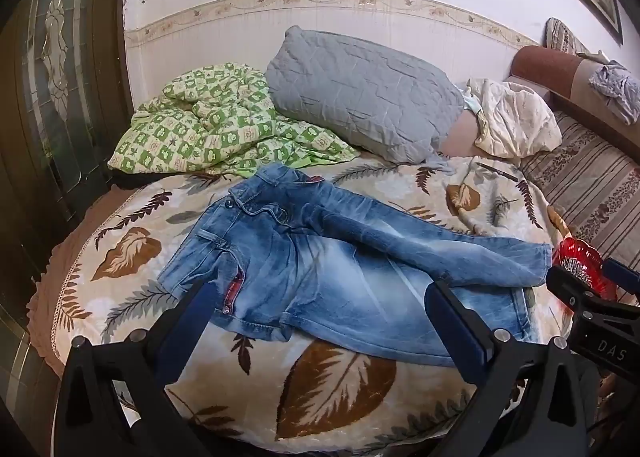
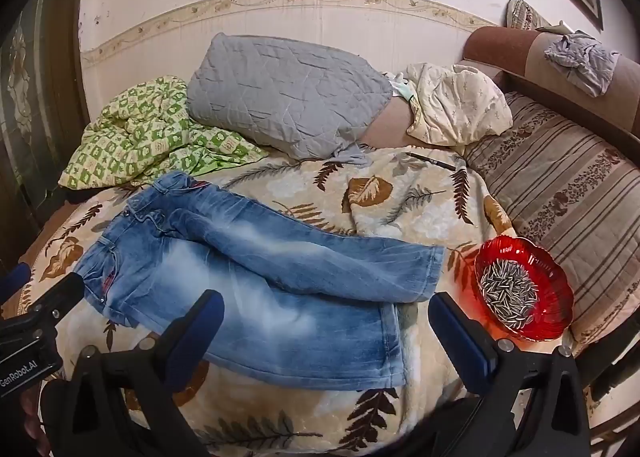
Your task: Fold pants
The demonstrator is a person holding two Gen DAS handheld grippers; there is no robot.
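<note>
Blue jeans (image 1: 320, 257) lie spread on the leaf-print blanket (image 1: 340, 385), waistband at the left, legs pointing right, the far leg angled across the near one. They also show in the right wrist view (image 2: 260, 281). My left gripper (image 1: 316, 309) is open and empty, hovering above the waist and near leg. My right gripper (image 2: 326, 317) is open and empty, hovering above the near leg's hem. The right gripper's body shows at the right edge of the left wrist view (image 1: 592, 309); the left gripper's body shows at the left edge of the right wrist view (image 2: 36, 321).
A red bowl of sunflower seeds (image 2: 524, 293) sits on the blanket just right of the leg hems. A grey quilted pillow (image 2: 288, 101), a green checked quilt (image 2: 152, 133), a cream bundle (image 2: 456, 105) and a pen (image 2: 430, 161) lie behind. A striped sofa (image 2: 560, 185) stands right.
</note>
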